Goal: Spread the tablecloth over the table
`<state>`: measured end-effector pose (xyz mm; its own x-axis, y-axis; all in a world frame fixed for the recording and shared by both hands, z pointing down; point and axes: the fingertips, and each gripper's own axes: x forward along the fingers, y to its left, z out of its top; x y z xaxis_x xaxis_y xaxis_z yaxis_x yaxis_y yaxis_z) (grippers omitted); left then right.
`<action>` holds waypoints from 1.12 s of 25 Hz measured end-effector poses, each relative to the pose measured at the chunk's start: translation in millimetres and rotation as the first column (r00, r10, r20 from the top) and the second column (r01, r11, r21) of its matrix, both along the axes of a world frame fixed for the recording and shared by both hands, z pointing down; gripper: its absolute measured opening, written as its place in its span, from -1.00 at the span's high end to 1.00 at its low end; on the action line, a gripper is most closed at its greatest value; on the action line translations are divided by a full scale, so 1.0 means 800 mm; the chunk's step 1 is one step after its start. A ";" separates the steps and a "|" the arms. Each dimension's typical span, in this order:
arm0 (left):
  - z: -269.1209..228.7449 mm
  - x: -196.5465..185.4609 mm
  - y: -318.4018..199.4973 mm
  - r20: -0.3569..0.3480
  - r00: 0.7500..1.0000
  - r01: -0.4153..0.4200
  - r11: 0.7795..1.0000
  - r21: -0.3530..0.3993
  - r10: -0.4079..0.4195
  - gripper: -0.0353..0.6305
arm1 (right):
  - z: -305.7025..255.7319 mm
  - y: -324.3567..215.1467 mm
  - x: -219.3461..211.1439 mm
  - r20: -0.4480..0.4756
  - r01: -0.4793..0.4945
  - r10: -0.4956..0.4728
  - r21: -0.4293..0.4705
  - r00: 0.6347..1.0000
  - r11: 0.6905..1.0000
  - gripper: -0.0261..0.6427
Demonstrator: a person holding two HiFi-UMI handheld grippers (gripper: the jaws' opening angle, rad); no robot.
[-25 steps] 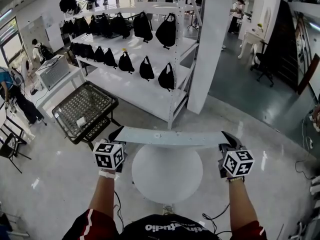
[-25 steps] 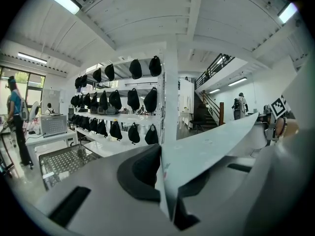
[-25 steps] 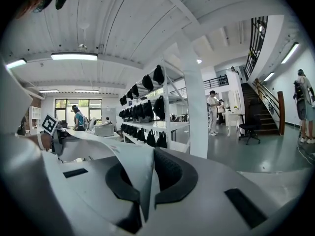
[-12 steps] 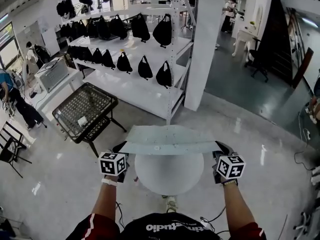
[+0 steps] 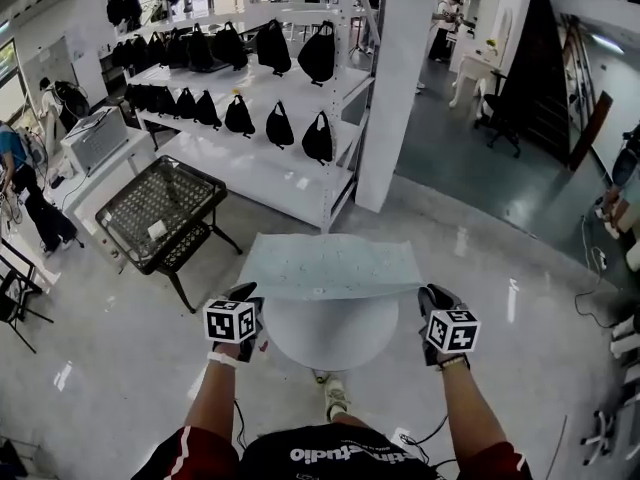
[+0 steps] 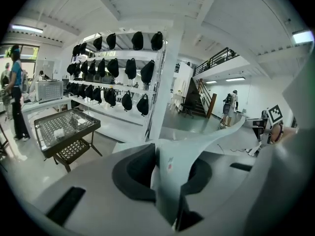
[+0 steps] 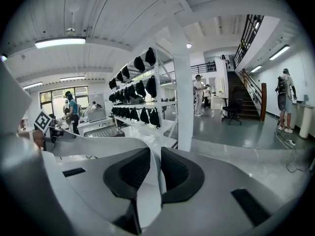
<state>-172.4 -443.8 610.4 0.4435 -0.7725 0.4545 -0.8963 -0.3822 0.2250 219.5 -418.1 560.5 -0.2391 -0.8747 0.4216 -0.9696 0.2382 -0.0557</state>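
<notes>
As you lower both hands over the round table [image 5: 330, 338], the tablecloth [image 5: 330, 265] changes shape. A second ago it showed only as a thin, edge-on band. Now it fans out nearly flat toward 12 o'clock and hides the far part of the tabletop. Whether it already rests on the surface cannot be told.

Your left gripper [image 6: 170, 165], at the cloth's near corner on the 9 o'clock side, has just been opening its jaws. They stand apart, with the corner loose and crumpled in the gap between the pads. Your right gripper [image 7: 153, 170], on the 3 o'clock side, has its pads pressed together on the other near corner, the fabric a thin fold between them.

The lay-down appears to be turning into the release, one side ahead of the other. With only the right corner pinched, any further pull there could drag the sheet askew. The table's near arc, toward 6 o'clock, shows bare, so the cloth seems to sit far forward.
</notes>
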 end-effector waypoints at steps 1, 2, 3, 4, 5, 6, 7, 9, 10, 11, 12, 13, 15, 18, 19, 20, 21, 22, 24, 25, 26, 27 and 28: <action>0.006 0.002 0.005 0.005 1.000 -0.008 1.000 -0.009 0.008 0.67 | 0.005 0.008 0.002 -0.002 -0.005 0.005 -0.008 1.000 1.000 0.71; 0.011 0.004 0.011 0.010 1.000 -0.016 1.000 -0.017 0.016 0.66 | 0.009 0.016 0.005 -0.003 -0.012 0.012 -0.016 1.000 1.000 0.71; 0.015 0.006 0.017 0.013 1.000 -0.022 1.000 -0.022 0.023 0.65 | 0.014 0.023 0.007 -0.006 -0.020 0.019 -0.025 1.000 1.000 0.71; 0.016 0.006 0.022 0.015 1.000 -0.026 0.999 -0.024 0.026 0.63 | 0.019 0.031 0.008 -0.009 -0.025 0.025 -0.036 1.000 0.999 0.71; 0.016 0.005 0.028 0.017 0.999 -0.026 0.999 -0.023 0.027 0.63 | 0.025 0.037 0.009 -0.014 -0.028 0.027 -0.048 1.000 0.998 0.71; 0.014 0.004 0.033 0.020 0.999 -0.025 0.999 -0.021 0.025 0.61 | 0.030 0.044 0.008 -0.017 -0.029 0.028 -0.061 0.999 0.998 0.72; 0.012 0.002 0.038 0.023 0.999 -0.025 1.000 -0.017 0.025 0.61 | 0.036 0.049 0.006 -0.019 -0.030 0.029 -0.072 0.999 0.997 0.76; 0.011 0.000 0.050 0.037 0.999 -0.031 0.999 -0.012 0.031 0.61 | 0.045 0.059 0.004 -0.011 -0.039 0.038 -0.087 0.999 0.995 0.77; 0.011 0.000 0.056 0.050 0.998 -0.039 0.999 -0.011 0.039 0.60 | 0.048 0.063 0.005 -0.002 -0.046 0.046 -0.091 0.999 0.995 0.78; 0.013 0.000 0.061 0.062 0.997 -0.046 0.999 -0.009 0.047 0.58 | 0.051 0.067 0.005 0.007 -0.053 0.054 -0.093 0.999 0.994 0.78; 0.015 -0.001 0.067 0.070 0.996 -0.052 0.999 -0.008 0.052 0.57 | 0.052 0.070 0.006 0.013 -0.057 0.059 -0.094 0.998 0.994 0.78; 0.016 -0.001 0.073 0.073 0.996 -0.055 0.998 -0.006 0.055 0.55 | 0.052 0.073 0.006 0.017 -0.059 0.061 -0.095 0.998 0.994 0.78; 0.017 -0.002 0.084 0.071 0.996 -0.058 0.998 -0.002 0.058 0.54 | 0.053 0.078 0.007 0.019 -0.061 0.063 -0.098 0.998 0.993 0.79; 0.016 -0.006 0.097 0.078 0.995 -0.058 0.998 0.015 0.057 0.53 | 0.056 0.085 0.005 0.030 -0.067 0.071 -0.114 0.997 0.991 0.79; 0.017 -0.008 0.101 0.091 0.994 -0.061 0.998 0.020 0.059 0.53 | 0.058 0.088 0.004 0.030 -0.069 0.073 -0.120 0.997 0.990 0.79; 0.018 -0.009 0.106 0.108 0.992 -0.068 0.997 0.022 0.065 0.53 | 0.061 0.091 0.003 0.027 -0.070 0.074 -0.125 0.997 0.990 0.79; 0.019 -0.011 0.112 0.121 0.990 -0.074 0.997 0.024 0.071 0.53 | 0.063 0.094 0.002 0.024 -0.071 0.075 -0.129 0.997 0.989 0.79; 0.019 -0.013 0.118 0.123 0.990 -0.076 0.997 0.028 0.072 0.52 | 0.065 0.097 0.002 0.022 -0.071 0.074 -0.134 0.997 0.988 0.79; 0.010 -0.022 0.128 0.091 0.995 -0.050 0.997 0.053 0.045 0.52 | 0.071 0.101 -0.002 0.014 -0.062 0.065 -0.148 0.998 0.987 0.79; 0.002 -0.029 0.132 0.066 0.998 -0.028 0.997 0.069 0.023 0.54 | 0.074 0.103 -0.006 0.010 -0.055 0.058 -0.156 0.998 0.986 0.79; -0.006 -0.036 0.136 0.047 0.999 -0.008 0.996 0.084 0.004 0.57 | 0.078 0.106 -0.011 0.007 -0.048 0.049 -0.165 0.999 0.985 0.79; -0.012 -0.043 0.137 0.037 0.999 0.006 0.995 0.096 -0.009 0.57 | 0.082 0.108 -0.016 0.003 -0.039 0.040 -0.175 0.999 0.984 0.79; -0.018 -0.049 0.138 0.034 0.999 0.014 0.994 0.106 -0.018 0.57 | 0.086 0.111 -0.022 -0.005 -0.026 0.026 -0.186 1.000 0.982 0.79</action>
<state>-211.3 -333.3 596.1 0.4162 -0.8237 0.3852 -0.9090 -0.3879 0.1527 202.1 -329.0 629.4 -0.2158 -0.7866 0.5785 -0.9756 0.1986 -0.0939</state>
